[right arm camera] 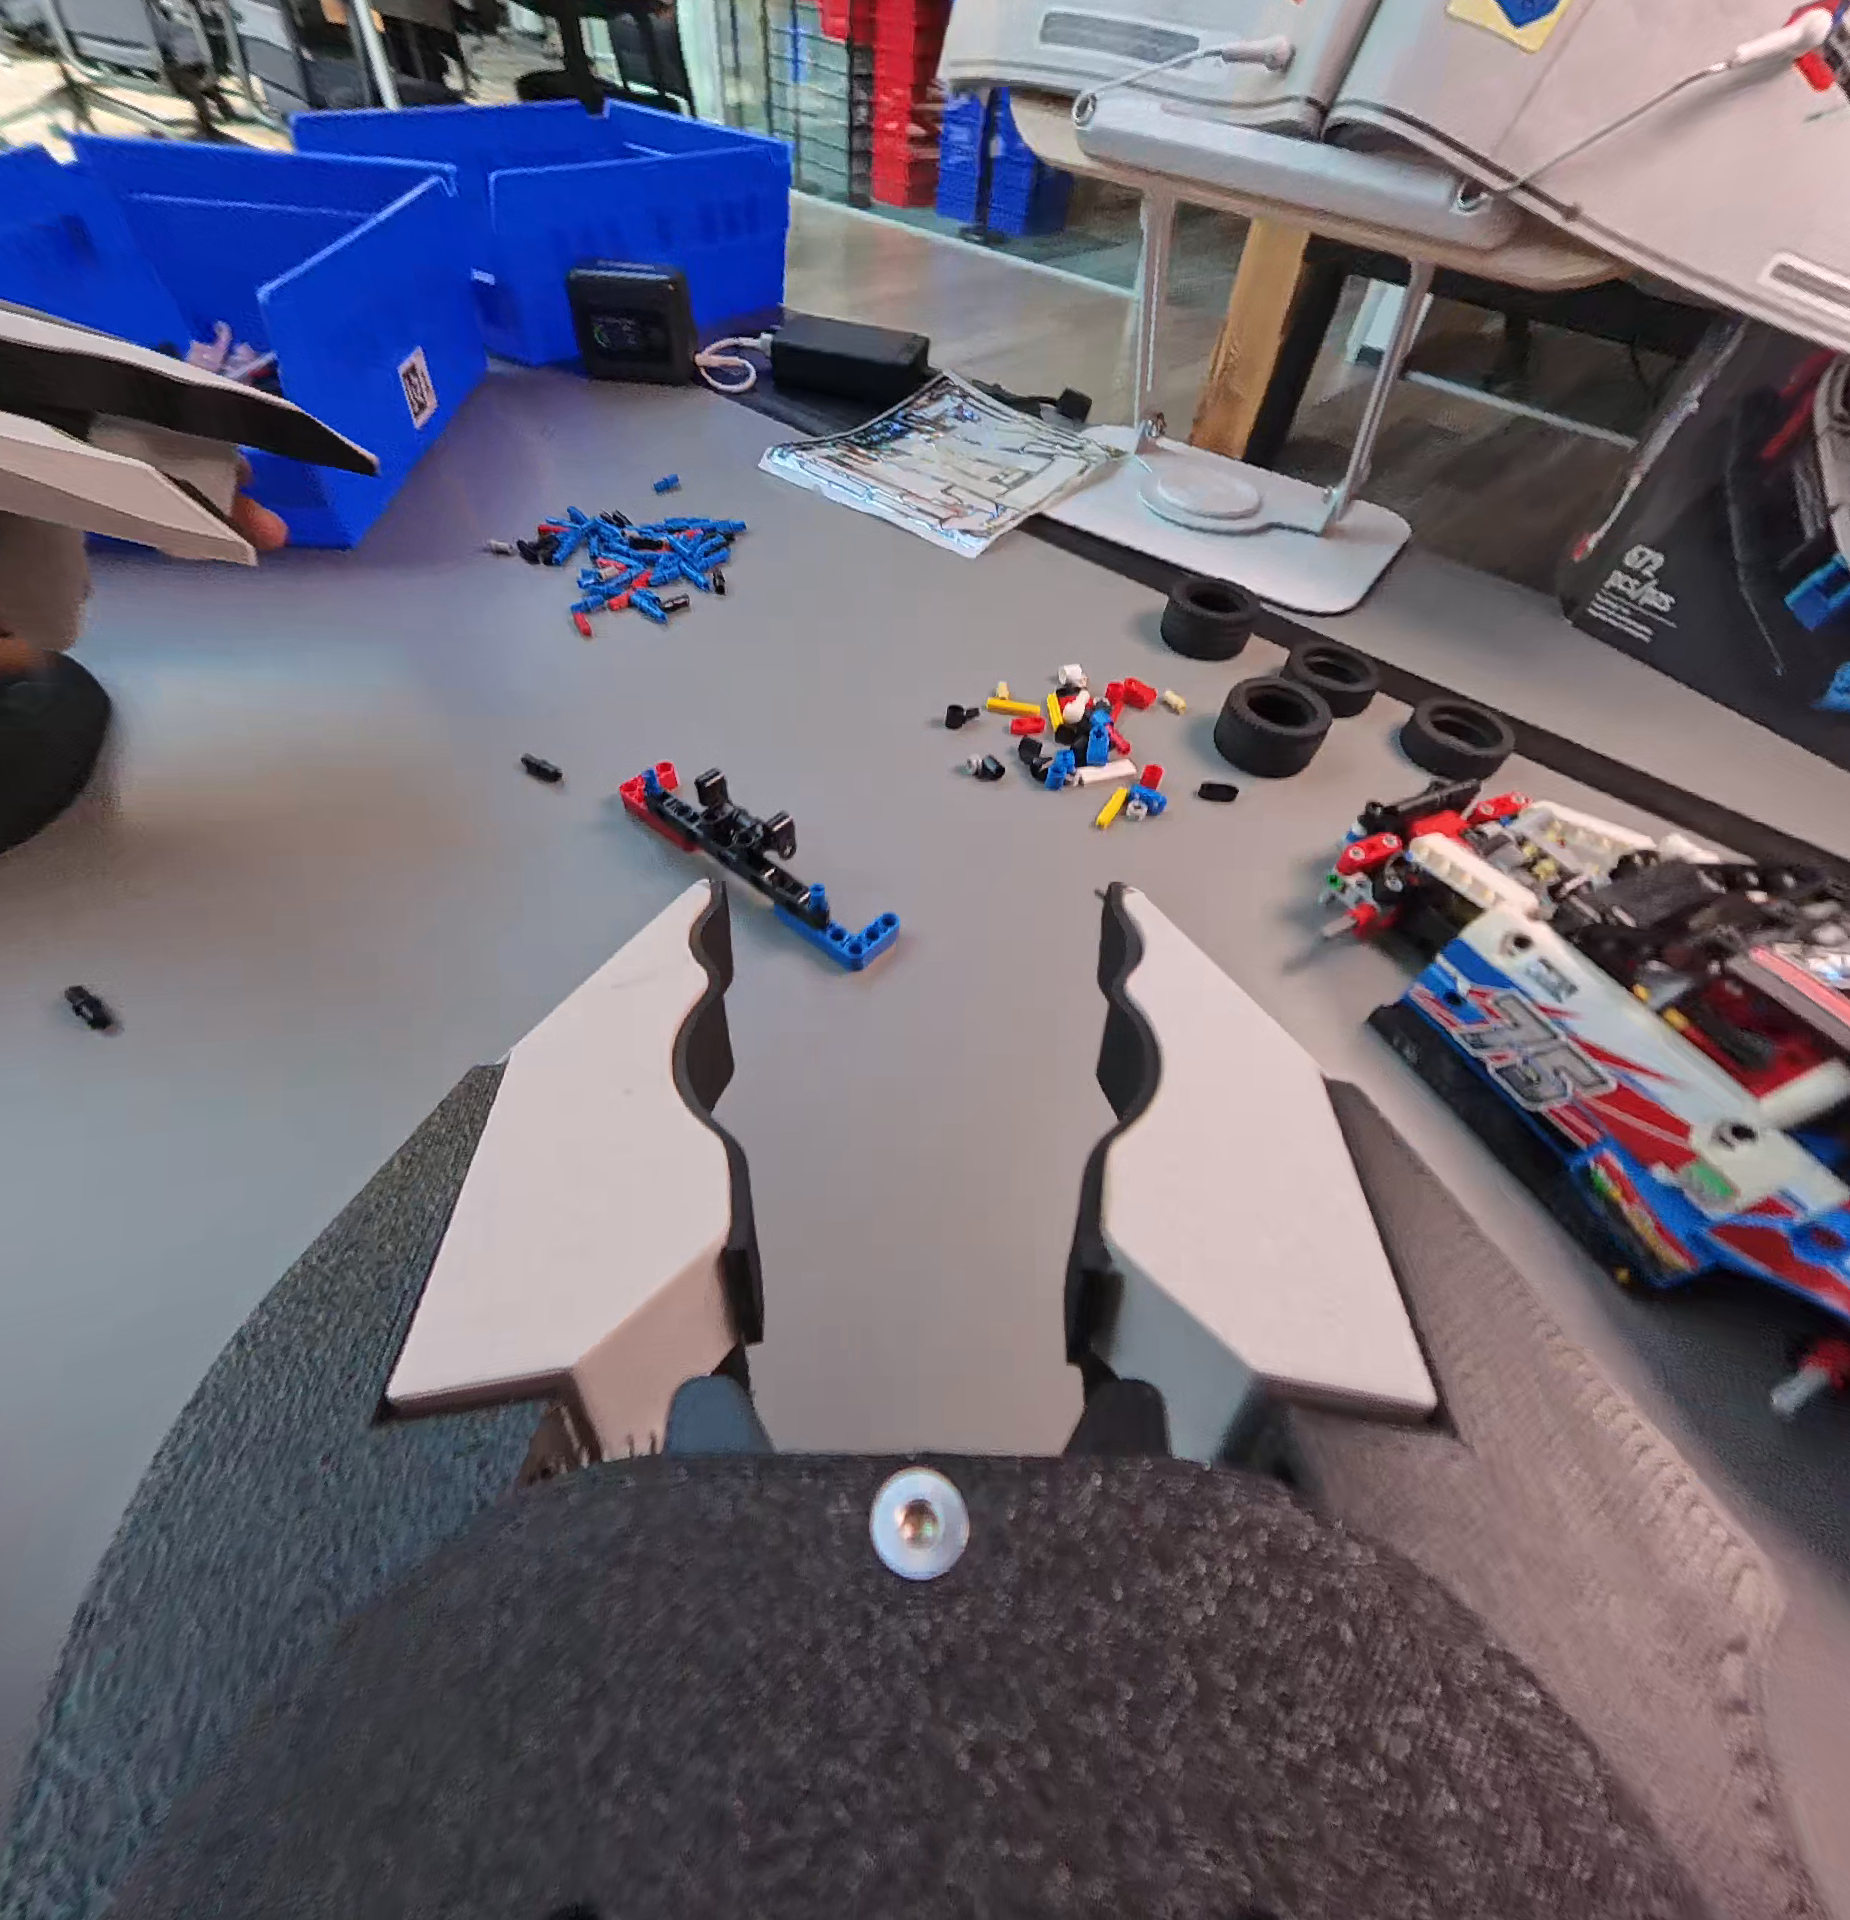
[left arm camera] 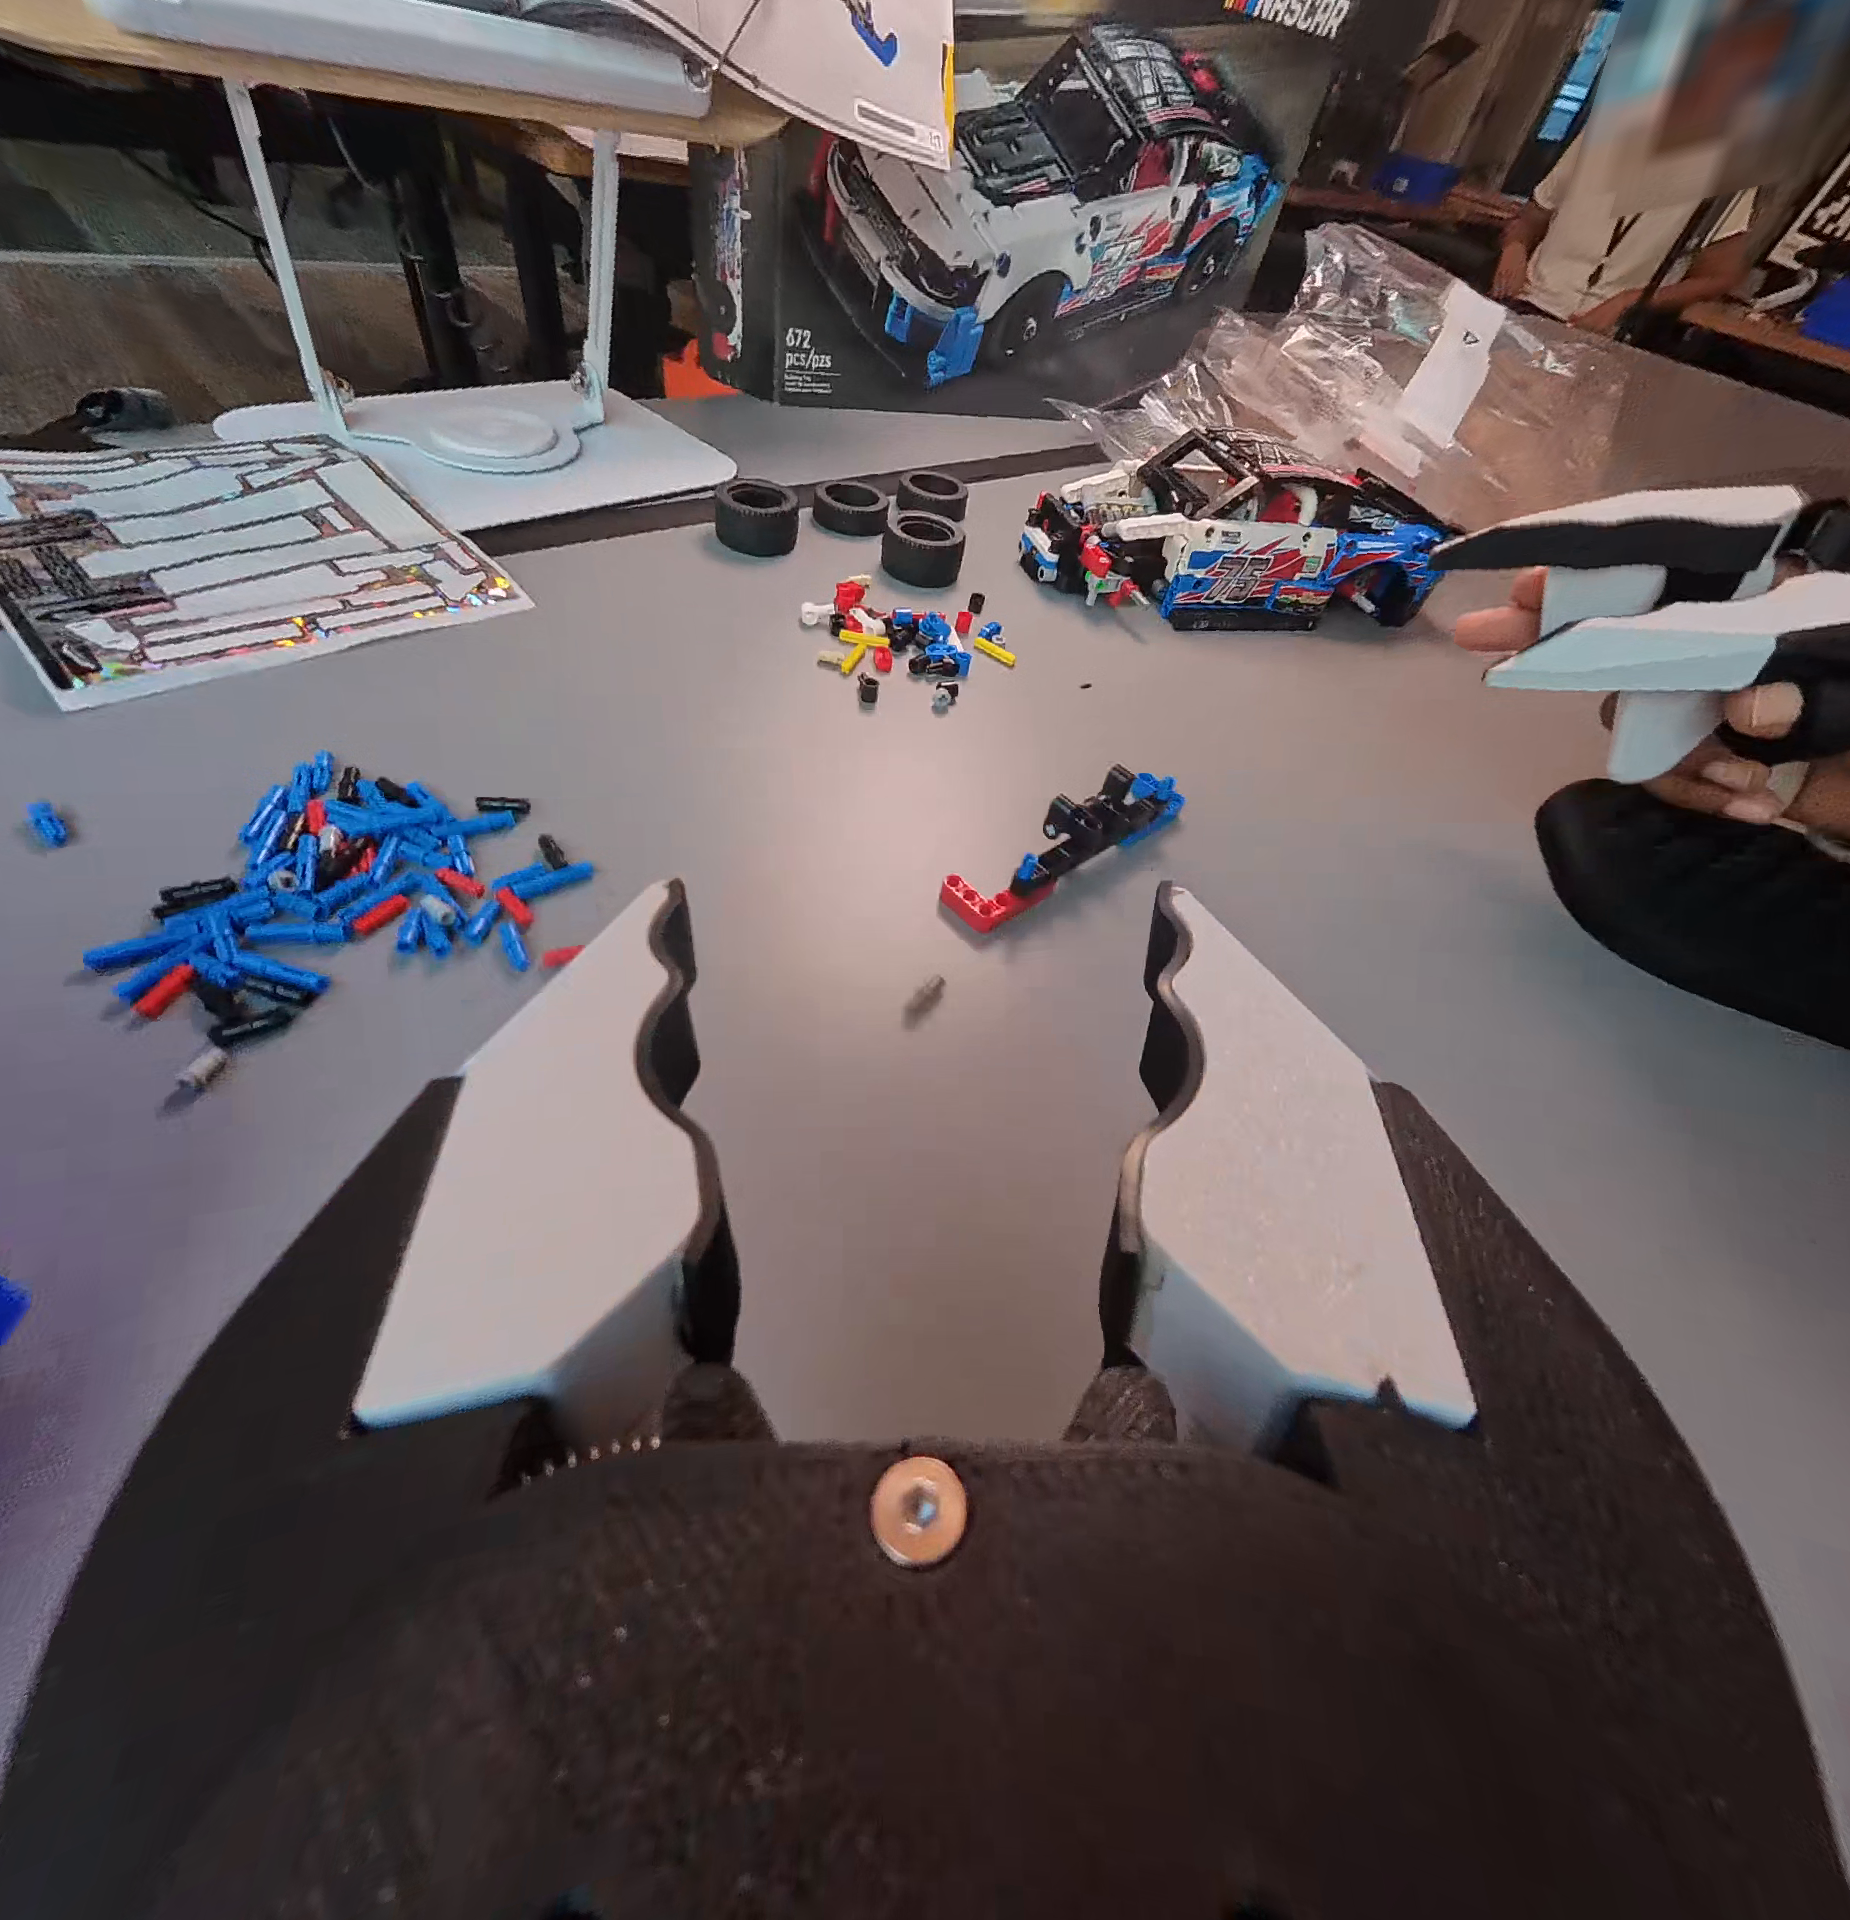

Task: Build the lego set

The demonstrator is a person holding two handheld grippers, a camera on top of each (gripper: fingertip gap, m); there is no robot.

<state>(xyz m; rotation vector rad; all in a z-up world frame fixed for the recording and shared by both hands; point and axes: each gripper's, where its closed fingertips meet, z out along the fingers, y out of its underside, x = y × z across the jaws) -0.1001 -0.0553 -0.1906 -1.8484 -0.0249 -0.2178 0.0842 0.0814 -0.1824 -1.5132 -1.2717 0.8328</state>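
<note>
Left gripper [left arm camera: 916, 899] and right gripper [right arm camera: 913, 899] both hover over the grey table [left arm camera: 900, 1195], jaws spread, nothing between them. Small black beam subassembly [left arm camera: 1066, 847] with red and blue ends lies on the table just ahead of both. Part-built race car [left arm camera: 1227, 551] sits far right, four loose tyres [left arm camera: 848, 514] and a mixed pile of small parts [left arm camera: 905, 634] nearby, blue pin pile [left arm camera: 329, 883] left. Only the right wrist view shows the blue bins [right arm camera: 381, 301]; contents are mostly hidden, something pale in one. Only the left wrist view shows the clear plastic bags [left arm camera: 1420, 353]; contents unclear.
</note>
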